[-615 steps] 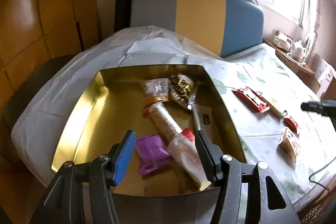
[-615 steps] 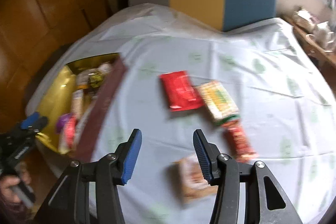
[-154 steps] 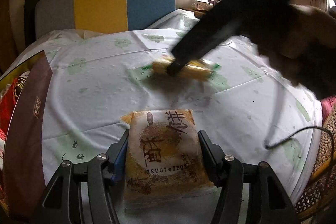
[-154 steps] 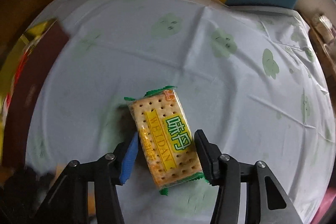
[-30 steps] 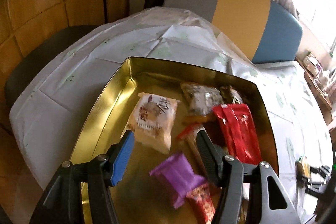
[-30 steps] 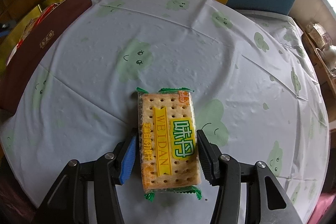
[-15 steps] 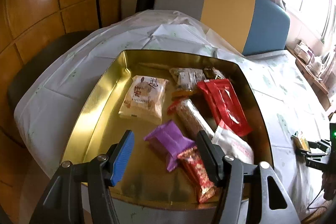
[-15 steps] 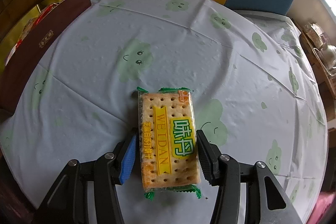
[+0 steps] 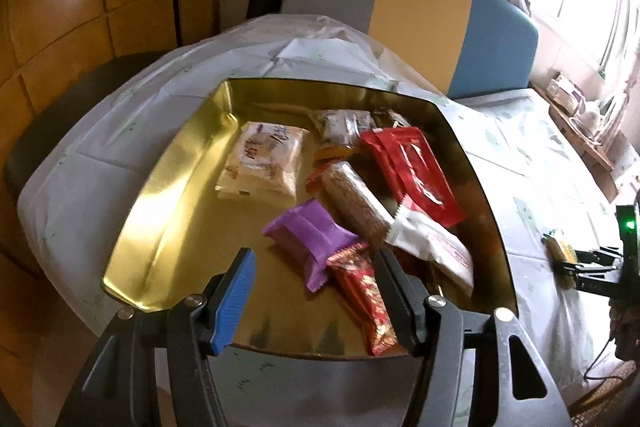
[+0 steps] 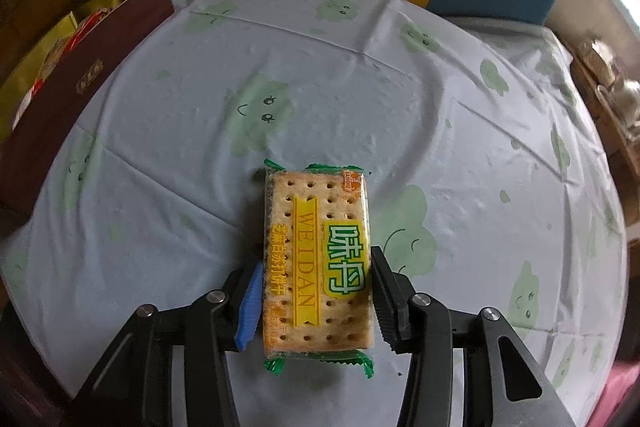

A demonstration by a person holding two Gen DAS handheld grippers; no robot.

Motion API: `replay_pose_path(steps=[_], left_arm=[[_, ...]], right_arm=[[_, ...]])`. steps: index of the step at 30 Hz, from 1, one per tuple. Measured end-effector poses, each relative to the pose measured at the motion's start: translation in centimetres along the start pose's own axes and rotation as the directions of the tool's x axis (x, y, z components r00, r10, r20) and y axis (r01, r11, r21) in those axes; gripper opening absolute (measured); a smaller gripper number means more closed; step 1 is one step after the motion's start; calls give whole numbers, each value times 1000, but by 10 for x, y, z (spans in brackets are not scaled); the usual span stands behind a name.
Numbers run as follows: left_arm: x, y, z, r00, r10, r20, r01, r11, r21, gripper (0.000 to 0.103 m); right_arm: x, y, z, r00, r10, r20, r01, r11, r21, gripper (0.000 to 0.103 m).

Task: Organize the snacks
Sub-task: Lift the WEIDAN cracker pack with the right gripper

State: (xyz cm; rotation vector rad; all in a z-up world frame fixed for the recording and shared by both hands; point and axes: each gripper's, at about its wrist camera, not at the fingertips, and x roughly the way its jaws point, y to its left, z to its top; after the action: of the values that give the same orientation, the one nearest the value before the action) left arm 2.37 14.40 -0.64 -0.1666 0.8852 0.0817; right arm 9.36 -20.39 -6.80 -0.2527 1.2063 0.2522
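**Inspector:** Status of the right tool (image 10: 316,301)?

**Assistant:** Its 2 fingers stand one on each long edge of the cracker packet (image 10: 316,259), at the near half. Both pads look to touch the wrapper, so I judge it clamped, though the packet is lying flat on the counter (image 10: 360,95), not lifted.

**Inspector:** And the left tool (image 9: 316,291)?

**Assistant:** Fingers apart, holding nothing, poised over the near rim of the gold tin (image 9: 160,199).

**Inspector:** Packet orientation?

**Assistant:** Long axis runs straight away from the right tool, parallel to its fingers. Printed face up; the green crimped ends sit nearest and farthest from the tool.

**Inspector:** Position relative to the tin?

**Assistant:** Well apart from it, out on the cloth to the tin's right. The tin's brown outer wall (image 10: 80,75) shows at the far left of the right wrist view.

**Inspector:** Recommendation for the step?

**Assistant:** Keep the squeeze light; crackers will likely crack. Lift level, since the far half overhangs the grip. Carry over the brown wall and set down in the bare gold floor left of the purple packet (image 9: 308,239).
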Motion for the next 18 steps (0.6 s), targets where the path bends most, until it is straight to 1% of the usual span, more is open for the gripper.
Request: replay_pose_path(steps=[6,8,12,13,14,18], left_arm=[[-1,1,-3,1000,-2,-4,2,1000,-9,62],[-2,2,-4,1000,0,-4,0,1000,-8,62],[-3,4,-4,1000,3,-6,-3,1000,-7,62],[-4,5,-5,1000,3,-5,-3,1000,-6,62],[-5,5,-5,1000,4,-4,-4,1000,-5,62],[-9,9,-7,1000,18,6,-18,1000,1,62]], right_arm=[[1,-9,5,1000,26,-14,-25,999,26,49],[2,-13,8,999,27,-21,-26,999,34,54],[2,-20,13,999,43,-21,-42,998,50,55],[2,-20,14,999,39,-19,-38,998,44,54],[2,-20,15,999,36,-14,-35,999,40,47],[3,-13,14,1000,13,-9,-12,1000,23,47]])
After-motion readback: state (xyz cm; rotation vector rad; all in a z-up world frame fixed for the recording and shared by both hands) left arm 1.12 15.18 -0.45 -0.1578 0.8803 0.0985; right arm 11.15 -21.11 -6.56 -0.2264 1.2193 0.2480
